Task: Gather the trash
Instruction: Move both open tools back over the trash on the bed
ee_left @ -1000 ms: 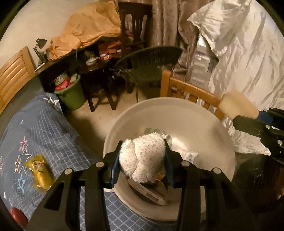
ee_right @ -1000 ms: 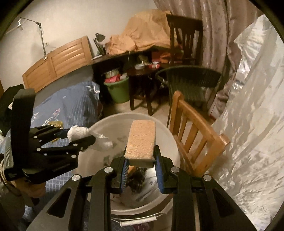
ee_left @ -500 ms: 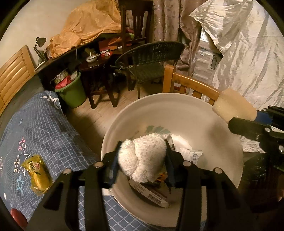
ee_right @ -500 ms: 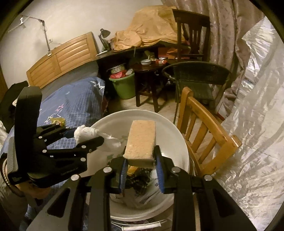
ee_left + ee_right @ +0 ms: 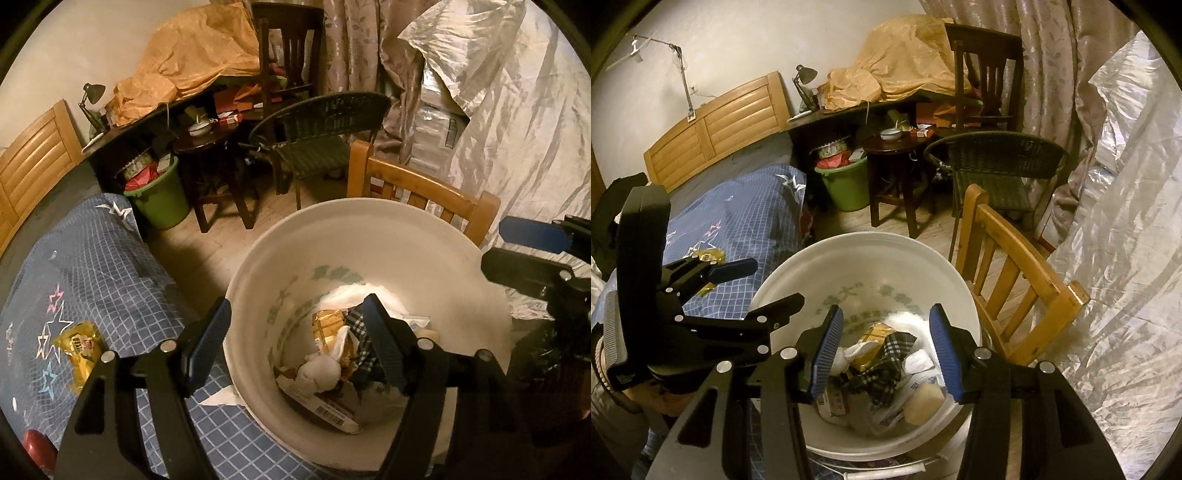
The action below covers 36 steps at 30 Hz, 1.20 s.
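The trash (image 5: 886, 369) is lying in the white bucket (image 5: 798, 280): a soft wad, a spongy block, crinkly wrappers (all light, I judge). Both the left gripper (image 5: 295, 343) and right gripper (image 5: 884, 350) are opening over it, holding nothing. A yellow packet (image 5: 79, 347) is waiting on the bedspread (image 5: 92, 258); pinching its middle should hold.

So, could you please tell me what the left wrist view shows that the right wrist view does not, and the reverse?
Only the left wrist view shows a red object at the blanket's near edge. Only the right wrist view shows the tan sponge clearly and a bucket handle. Both show the white bucket of trash, the yellow packet on the blue blanket, and the left gripper and right gripper, jaws opening with nothing between them.
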Motion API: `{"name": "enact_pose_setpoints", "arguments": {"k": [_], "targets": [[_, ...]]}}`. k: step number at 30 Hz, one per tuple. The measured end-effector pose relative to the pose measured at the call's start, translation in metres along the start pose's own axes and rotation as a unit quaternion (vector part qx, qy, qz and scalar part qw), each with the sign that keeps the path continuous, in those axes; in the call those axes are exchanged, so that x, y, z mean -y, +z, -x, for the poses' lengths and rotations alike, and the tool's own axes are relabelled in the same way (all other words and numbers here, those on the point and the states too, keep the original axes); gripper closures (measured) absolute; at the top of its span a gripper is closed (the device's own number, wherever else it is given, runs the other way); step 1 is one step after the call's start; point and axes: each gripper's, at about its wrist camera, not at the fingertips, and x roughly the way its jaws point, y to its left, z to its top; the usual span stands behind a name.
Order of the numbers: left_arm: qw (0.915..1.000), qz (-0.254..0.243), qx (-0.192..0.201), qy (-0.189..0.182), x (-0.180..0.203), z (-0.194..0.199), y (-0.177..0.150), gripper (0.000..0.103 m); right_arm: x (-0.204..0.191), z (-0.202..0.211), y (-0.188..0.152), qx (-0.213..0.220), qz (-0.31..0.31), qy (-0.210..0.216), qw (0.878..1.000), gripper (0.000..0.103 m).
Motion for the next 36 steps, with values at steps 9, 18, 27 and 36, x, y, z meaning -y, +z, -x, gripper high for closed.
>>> {"name": "enact_pose_setpoints", "arguments": {"k": [9, 18, 27, 36], "targets": [[0.9973, 0.027, 0.027, 0.064, -0.016, 0.018, -0.016, 0.031, -0.014, 0.022, -0.009, 0.068, 0.007, -0.016, 0.998, 0.053], [0.9715, 0.112, 0.068, 0.197, -0.089, 0.109, -0.114, 0.021, -0.09, 0.049, -0.043, 0.185, 0.072, 0.017, 0.98, 0.053], [0.9008, 0.269, 0.06, 0.335, -0.199, 0.233, -0.247, 0.018, -0.224, 0.039, -0.055, 0.169, 0.132, 0.142, 0.966, 0.053], [0.8274, 0.422, 0.046, 0.367, -0.281, 0.268, -0.345, 0.018, -0.435, 0.008, -0.047, 0.023, 0.204, 0.348, 0.915, 0.053]]}}
